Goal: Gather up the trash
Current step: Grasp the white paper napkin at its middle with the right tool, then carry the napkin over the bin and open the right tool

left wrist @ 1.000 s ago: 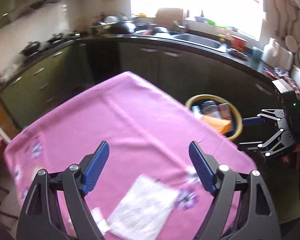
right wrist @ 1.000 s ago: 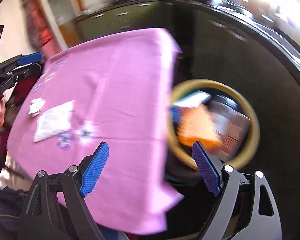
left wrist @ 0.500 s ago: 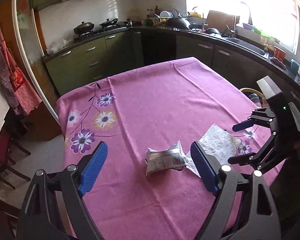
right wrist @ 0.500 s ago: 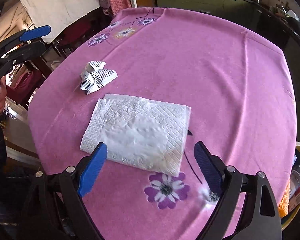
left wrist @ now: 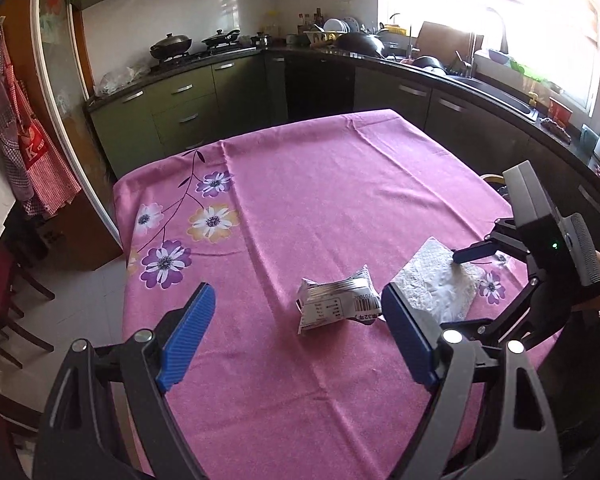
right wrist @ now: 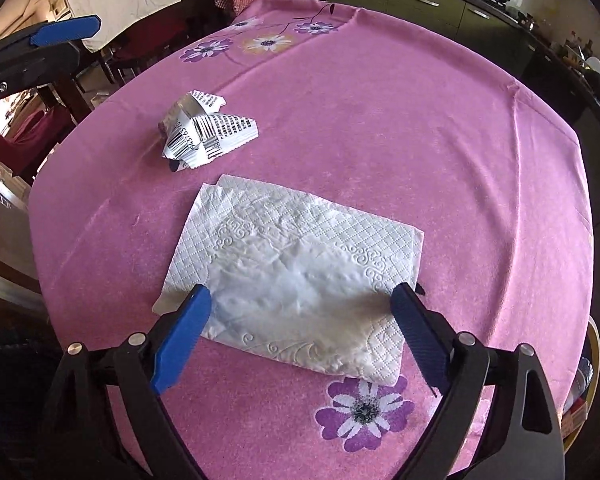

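Right tongs (right wrist: pixel 298 312) spread wide, low over flat white embossed paper napkin (right wrist: pixel 296 276) on pink-clothed desk (right wrist: pixel 380 128); thin sheet may slip the pinch. Left tongs (left wrist: pixel 296 332) apart, facing crumpled silver barcode wrapper (left wrist: pixel 337 305).

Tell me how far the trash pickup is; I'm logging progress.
Done: some trash already sits in the bin off the table's edge. In hand: nothing; the right gripper, jaws open, straddles the napkin. Left: napkin and wrapper, ahead of the open left gripper.
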`<state>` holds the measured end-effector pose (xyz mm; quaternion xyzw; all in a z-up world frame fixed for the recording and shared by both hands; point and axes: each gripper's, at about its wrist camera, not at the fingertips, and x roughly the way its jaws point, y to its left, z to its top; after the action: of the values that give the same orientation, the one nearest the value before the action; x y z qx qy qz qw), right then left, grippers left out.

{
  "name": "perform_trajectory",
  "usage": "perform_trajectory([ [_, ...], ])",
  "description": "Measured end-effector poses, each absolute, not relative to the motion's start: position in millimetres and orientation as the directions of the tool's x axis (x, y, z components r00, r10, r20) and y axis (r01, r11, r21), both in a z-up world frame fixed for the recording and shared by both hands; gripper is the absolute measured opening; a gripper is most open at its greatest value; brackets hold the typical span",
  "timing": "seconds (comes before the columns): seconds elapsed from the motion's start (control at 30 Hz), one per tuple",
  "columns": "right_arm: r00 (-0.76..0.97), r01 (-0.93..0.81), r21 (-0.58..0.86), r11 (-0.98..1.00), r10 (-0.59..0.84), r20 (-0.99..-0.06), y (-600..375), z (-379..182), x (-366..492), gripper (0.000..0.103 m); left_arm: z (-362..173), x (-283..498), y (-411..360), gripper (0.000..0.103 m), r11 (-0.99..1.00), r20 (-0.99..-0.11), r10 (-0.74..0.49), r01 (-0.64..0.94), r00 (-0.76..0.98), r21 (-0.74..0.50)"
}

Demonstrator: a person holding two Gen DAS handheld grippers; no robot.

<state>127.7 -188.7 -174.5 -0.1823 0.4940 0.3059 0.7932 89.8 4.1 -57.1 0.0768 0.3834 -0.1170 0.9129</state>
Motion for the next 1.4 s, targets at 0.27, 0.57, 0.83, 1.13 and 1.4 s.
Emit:
perform_trajectory([
  [0.27,0.331,-0.663,0.017,0.749,0.314,-0.890,-196.1,-164.0,121.7,0.019,-58.7,90.1,2.8,0.082,0.960,-0.719,-0.162,0.278,0.675,0.044],
  [0.57,0.381,-0.632,0.023,0.774,0.336,-0.861,-207.8,-148.8,115.2,0.006,-57.8,90.6,1.5,0.082,0.959,-0.719,-0.157,0.280,0.677,0.053],
  [0.83,0.548,-0.423,-0.001,0.906,0.255,-0.797,-300.9,-96.2,126.5,0.006,-59.7,90.3,-3.3,0.085,0.954,-0.716,-0.180,0.298,0.674,0.041],
  [1.13,0.544,-0.020,-0.079,0.997,-0.055,-0.837,-465.4,-117.0,176.4,0.007,-60.7,92.4,-16.5,0.085,0.944,-0.720,-0.197,0.326,0.665,0.043],
  [1.4,0.457,0.093,-0.086,0.992,-0.119,-0.882,-521.8,-165.2,197.7,0.042,-58.5,93.0,-23.2,0.085,0.941,-0.724,-0.185,0.332,0.665,0.064],
])
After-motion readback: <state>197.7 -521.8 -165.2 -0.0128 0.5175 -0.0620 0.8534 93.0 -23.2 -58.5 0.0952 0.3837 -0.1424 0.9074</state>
